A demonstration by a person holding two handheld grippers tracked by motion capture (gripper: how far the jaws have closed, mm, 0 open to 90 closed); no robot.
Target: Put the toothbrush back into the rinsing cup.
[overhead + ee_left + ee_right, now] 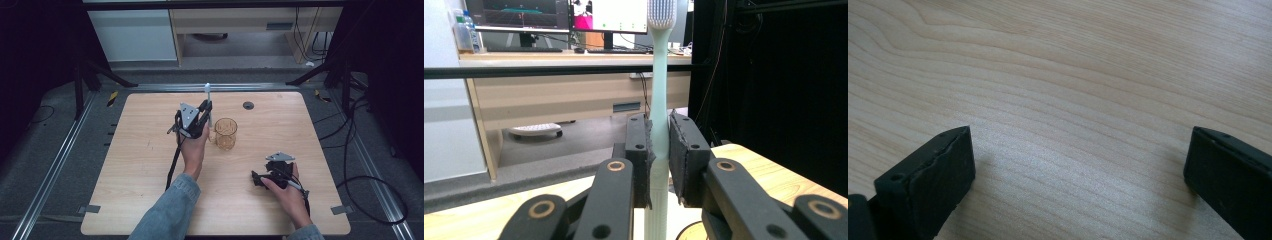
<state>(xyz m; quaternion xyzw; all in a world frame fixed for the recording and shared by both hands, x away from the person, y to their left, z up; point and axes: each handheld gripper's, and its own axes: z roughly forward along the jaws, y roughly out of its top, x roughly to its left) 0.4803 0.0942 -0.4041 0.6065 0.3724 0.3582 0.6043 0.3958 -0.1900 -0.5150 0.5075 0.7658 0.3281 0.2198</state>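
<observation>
The left gripper [659,160] clamps its rough black pads on a smooth, pale-green plastic toothbrush [659,100], held upright with bristles on top. Just right of it stands a clear amber glass mug [225,134]. The right gripper [1078,170] rests spread wide over the pale, fine-grained wooden table [1073,75].

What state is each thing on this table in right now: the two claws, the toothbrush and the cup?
Left claw: shut on the toothbrush.
Toothbrush: upright, bristles on top, held beside the cup.
Right claw: open, holding nothing, low over the table.
Cup: standing upright on the table, looks empty.
</observation>
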